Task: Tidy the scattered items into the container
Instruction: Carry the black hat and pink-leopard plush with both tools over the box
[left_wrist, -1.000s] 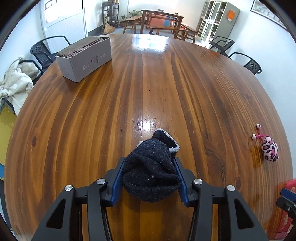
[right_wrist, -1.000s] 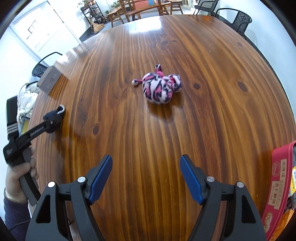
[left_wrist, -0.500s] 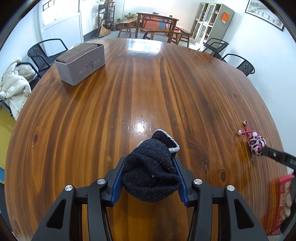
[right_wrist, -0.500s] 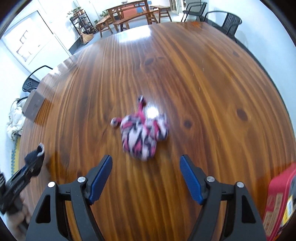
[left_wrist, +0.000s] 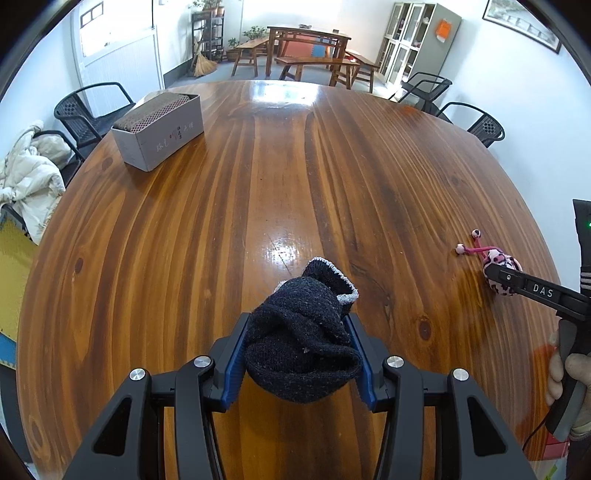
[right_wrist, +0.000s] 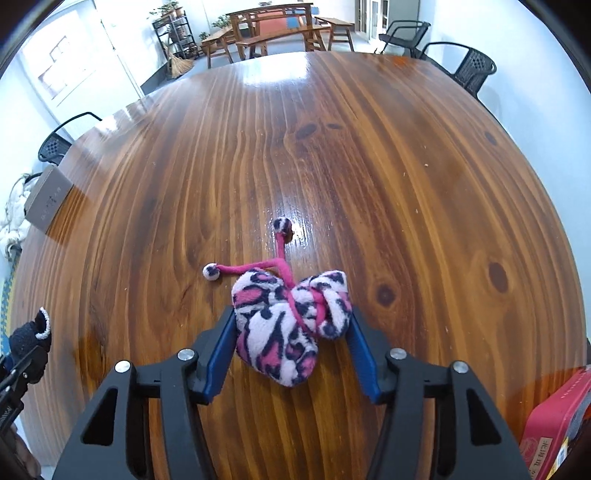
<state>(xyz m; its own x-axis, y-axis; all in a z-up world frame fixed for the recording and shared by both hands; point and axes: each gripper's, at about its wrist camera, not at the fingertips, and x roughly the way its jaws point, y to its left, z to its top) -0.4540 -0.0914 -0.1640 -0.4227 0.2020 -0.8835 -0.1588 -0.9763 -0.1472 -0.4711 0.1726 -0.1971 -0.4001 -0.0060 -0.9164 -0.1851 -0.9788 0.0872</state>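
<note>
Two soft things, one between each pair of my jaws, over the wooden tabletop (left_wrist: 288, 177).

My left gripper (left_wrist: 297, 354) is clamped on the black knit sock (left_wrist: 301, 343), well short of the grey box (left_wrist: 159, 127). My right gripper (right_wrist: 291, 339) brackets the pink leopard-print toy (right_wrist: 288, 325); the jaws seem to touch it, though firm grip is unclear.

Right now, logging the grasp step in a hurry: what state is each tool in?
Left tool: shut on the black knit hat.
Right tool: fingers around the pink leopard pouch; grip cannot be told.
</note>
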